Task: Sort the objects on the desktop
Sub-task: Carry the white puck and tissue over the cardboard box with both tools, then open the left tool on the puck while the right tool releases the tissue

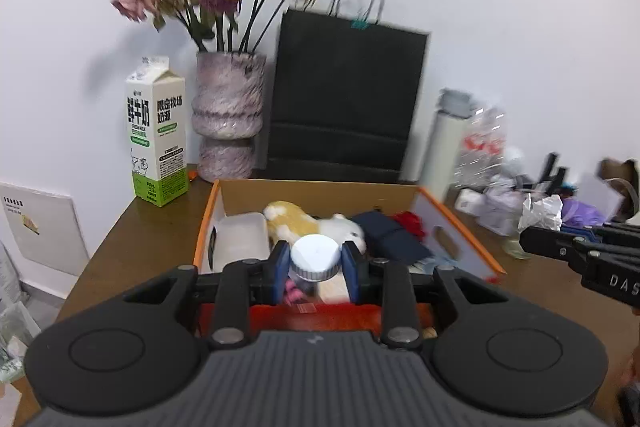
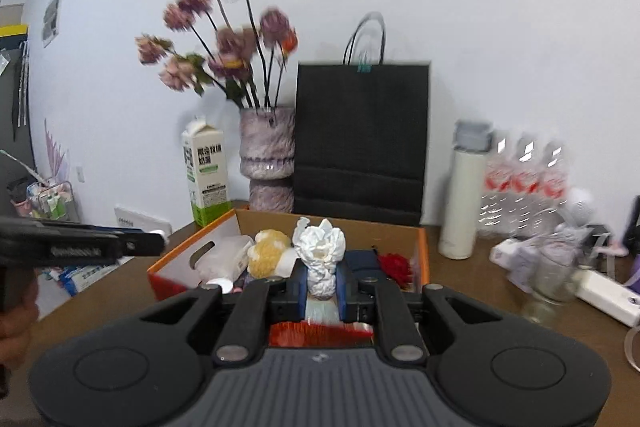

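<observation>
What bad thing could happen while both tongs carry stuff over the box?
The left tongs pinch only the white cap of a small bottle, so it might slip or twist loose. The crumpled tissue in the right tongs is soft and could slip out beside the cardboard box. The vase of flowers behind could get knocked.

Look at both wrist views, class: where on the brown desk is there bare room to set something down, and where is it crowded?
Bare desk lies left of the cardboard box, in front of the milk carton. A second bare patch sits between the box and the white thermos. Crowded: the far right, with a glass, packets and water bottles, and the box itself.
</observation>
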The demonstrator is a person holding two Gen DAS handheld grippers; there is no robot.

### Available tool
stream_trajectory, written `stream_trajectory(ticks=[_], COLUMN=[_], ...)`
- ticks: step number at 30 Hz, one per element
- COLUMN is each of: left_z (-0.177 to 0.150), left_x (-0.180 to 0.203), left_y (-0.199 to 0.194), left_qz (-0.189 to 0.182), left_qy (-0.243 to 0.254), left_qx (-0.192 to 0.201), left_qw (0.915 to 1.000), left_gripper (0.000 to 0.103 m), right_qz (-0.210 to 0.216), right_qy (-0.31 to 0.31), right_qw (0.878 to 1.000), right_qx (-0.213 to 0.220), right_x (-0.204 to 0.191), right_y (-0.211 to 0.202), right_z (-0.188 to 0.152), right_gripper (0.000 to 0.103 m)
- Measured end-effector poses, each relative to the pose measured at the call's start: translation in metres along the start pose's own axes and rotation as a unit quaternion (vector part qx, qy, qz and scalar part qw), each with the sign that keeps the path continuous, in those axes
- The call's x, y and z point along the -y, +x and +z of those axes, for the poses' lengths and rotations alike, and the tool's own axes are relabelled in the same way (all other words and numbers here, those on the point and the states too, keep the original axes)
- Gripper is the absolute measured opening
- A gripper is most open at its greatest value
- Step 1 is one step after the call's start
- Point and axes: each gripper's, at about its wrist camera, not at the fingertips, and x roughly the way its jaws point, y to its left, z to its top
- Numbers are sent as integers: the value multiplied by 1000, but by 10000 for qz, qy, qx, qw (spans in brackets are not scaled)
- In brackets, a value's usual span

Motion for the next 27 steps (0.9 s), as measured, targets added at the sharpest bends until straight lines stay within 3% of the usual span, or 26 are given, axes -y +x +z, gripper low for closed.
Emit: stream_trajectory(ticks=[4, 7, 9, 11, 14, 15, 16, 18, 22, 27], left_z=[23, 26, 23, 18, 12, 10, 9, 7, 9, 10], left_x=[-4, -2, 3, 8, 10, 7, 5, 1, -3, -5], left_y=[68, 124, 153, 164, 161, 159, 159, 153, 132, 84], left_qz=[-63, -150, 180, 146, 214, 168, 166, 140, 262, 476], left_qy=[-133, -187, -186, -148, 106, 171, 200, 186, 239, 254], left_qx=[-658, -1312, -1572, -1730, -1573, -1539, -1535, -1476, -1241, -810], left_qw=[9977, 9911, 9872, 9847, 9873, 9878, 9878, 9888, 9916, 9952], left_gripper=[29, 29, 29, 29, 33, 40, 46, 49, 75, 88], right_qz=[203, 450, 249, 2, -201, -180, -156, -250, -333, -538], right_qy=[428, 1031, 1229, 1014, 804, 877, 967, 1150, 1337, 1199], right_qw=[9967, 9825, 9727, 9705, 9724, 9723, 9713, 9710, 9755, 9854], right_qx=[-654, -1483, -1953, -2188, -2182, -2160, -2166, -2080, -1715, -1078], right_x=[14, 23, 23, 15, 10, 12, 15, 21, 27, 21], right_y=[75, 145, 184, 205, 211, 211, 211, 206, 183, 122], right_z=[28, 34, 28, 22, 10, 7, 5, 3, 7, 9], right_gripper=[13, 13, 14, 16, 20, 22, 30, 47, 61, 79])
